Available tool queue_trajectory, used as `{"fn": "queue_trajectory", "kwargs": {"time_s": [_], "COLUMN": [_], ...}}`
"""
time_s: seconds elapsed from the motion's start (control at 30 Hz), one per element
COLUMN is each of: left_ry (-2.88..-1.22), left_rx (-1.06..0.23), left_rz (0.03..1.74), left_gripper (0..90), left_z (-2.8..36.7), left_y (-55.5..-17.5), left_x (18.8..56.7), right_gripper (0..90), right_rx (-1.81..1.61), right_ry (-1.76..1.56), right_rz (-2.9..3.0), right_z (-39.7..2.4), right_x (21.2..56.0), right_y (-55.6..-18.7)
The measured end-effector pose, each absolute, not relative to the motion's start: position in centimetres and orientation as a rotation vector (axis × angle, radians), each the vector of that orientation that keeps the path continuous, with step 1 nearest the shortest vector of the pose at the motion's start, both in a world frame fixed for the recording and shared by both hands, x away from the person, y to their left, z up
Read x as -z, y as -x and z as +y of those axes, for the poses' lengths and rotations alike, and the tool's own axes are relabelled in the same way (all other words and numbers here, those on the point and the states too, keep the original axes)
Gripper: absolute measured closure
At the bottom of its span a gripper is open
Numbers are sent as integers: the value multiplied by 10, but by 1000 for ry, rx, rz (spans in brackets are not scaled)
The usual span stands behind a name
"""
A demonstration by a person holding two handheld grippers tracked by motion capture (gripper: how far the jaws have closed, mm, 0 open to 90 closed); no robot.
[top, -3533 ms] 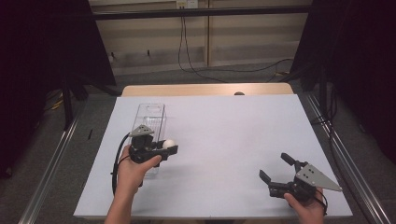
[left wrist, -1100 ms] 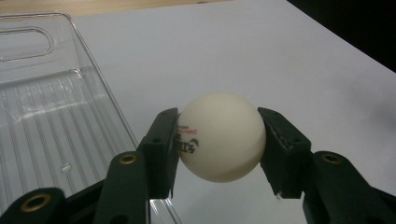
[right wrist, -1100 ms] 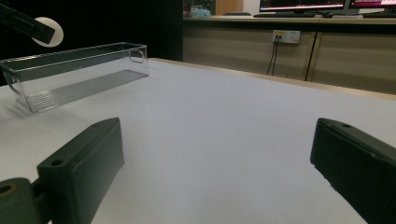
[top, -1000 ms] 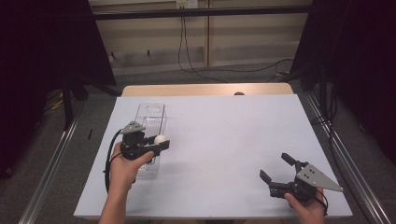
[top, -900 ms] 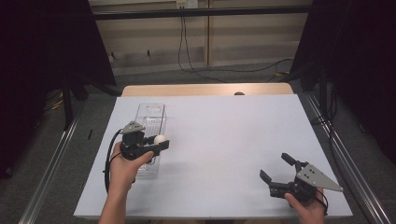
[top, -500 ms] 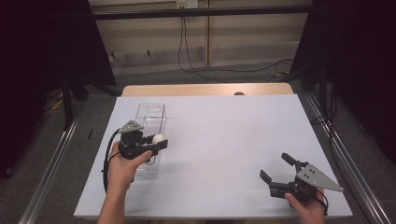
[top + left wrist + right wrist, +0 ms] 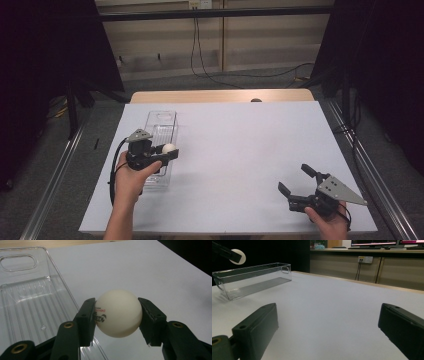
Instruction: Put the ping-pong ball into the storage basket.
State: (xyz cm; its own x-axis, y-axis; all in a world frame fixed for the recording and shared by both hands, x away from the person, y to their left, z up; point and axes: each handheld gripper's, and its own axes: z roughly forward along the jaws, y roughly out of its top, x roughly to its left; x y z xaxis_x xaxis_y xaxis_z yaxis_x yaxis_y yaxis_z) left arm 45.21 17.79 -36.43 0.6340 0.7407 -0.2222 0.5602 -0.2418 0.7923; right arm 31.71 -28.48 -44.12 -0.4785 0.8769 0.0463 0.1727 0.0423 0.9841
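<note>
The high view looks forward and down from above the person's edge of the table [image 7: 240, 150], taking in both grippers from well off. The left gripper view rides on the left gripper [image 7: 116, 315], very close behind its jaws, facing over the clear tray [image 7: 30, 302] beside them. The right gripper view sits low behind the right gripper [image 7: 327, 330], looking level across the table toward that same tray [image 7: 254, 277], which all three views share.
</note>
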Motion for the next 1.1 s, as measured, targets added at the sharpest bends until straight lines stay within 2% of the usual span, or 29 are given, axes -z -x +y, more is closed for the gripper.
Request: {"fn": "queue_trajectory", "kwargs": {"time_s": [1.1], "left_ry": [-1917], "left_rx": [-268], "left_rz": [1062], "left_gripper": [511], "left_z": [186], "left_y": [-454], "left_x": [365], "right_gripper": [23], "right_rx": [-1482], "right_ry": [-1063], "right_rz": [1712], "right_z": [-286], "right_x": [441], "right_y": [-317]}}
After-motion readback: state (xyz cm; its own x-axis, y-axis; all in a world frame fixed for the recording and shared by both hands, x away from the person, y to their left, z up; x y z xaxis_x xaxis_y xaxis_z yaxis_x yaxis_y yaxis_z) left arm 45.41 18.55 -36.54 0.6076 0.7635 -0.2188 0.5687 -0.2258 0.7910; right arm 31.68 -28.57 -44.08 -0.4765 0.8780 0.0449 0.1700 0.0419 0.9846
